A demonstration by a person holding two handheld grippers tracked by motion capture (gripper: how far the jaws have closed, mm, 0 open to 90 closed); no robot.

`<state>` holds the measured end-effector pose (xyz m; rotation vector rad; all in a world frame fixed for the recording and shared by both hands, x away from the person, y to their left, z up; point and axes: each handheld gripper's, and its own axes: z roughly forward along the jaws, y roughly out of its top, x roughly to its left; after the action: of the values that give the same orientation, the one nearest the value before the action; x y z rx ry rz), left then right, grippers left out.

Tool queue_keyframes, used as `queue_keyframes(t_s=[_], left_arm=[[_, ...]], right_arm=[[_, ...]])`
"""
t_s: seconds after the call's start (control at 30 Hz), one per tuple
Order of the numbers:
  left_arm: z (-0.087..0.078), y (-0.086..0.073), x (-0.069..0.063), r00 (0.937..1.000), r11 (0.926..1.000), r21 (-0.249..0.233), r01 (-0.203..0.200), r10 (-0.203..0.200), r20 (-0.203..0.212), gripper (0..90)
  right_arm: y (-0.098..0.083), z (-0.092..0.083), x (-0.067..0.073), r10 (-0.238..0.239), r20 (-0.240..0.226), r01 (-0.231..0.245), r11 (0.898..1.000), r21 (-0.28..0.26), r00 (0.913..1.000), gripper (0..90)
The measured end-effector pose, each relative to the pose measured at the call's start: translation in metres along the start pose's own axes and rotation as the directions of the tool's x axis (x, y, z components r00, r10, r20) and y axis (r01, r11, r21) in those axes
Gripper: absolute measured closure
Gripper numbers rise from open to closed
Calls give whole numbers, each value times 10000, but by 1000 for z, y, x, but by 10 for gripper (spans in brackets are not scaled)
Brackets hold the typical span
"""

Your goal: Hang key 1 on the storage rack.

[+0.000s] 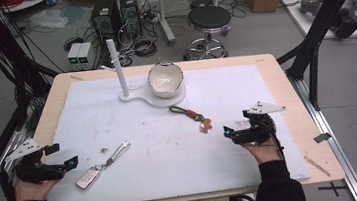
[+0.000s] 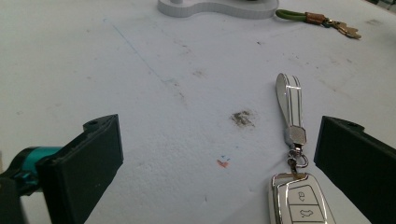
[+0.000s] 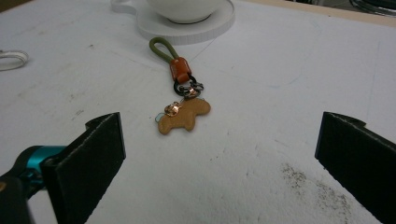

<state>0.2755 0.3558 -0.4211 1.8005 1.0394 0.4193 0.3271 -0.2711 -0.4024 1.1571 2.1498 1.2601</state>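
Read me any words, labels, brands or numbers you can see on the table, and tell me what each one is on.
No readable words, brands or numbers.
Car key fob: two button icons, small car-shaped pictograms, no letters.
White strap on the fob: plain stripes, no text.
Brown charm on the green loop keychain: no lettering.
White bowl and white stand: unmarked.
Grippers, left and right: no legible labels.

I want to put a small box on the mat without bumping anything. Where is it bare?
Bare: the right rear of the mat, beyond the green keychain, and the left rear, left of the stand. The front middle, between car key and right hand-held gripper, is free too. Crowded: around the bowl and stand.
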Motion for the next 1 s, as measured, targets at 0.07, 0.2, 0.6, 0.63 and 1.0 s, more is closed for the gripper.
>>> queue_keyframes(t_s=[0.07,0.2,0.6,0.63,1.0], left_arm=[[0,0,0,10000,10000,-17,13,-13,56,17],[0,-1,0,9999,10000,-49,60,-59,149,17],[-1,-1,0,9999,10000,-62,53,-52,126,18],[0,-1,0,9999,10000,-55,53,-53,124,17],[0,-1,0,9999,10000,-38,61,-61,123,17]], right_arm=[[4,3,1,-46,-30,46,10000,83,10000,7],[10,9,1,-152,-17,153,9995,274,9999,7],[32,25,4,-543,-82,547,9960,706,9985,7],[34,26,4,-593,-56,595,9953,763,9982,7],[52,34,6,-734,-202,748,9936,841,9971,7]])
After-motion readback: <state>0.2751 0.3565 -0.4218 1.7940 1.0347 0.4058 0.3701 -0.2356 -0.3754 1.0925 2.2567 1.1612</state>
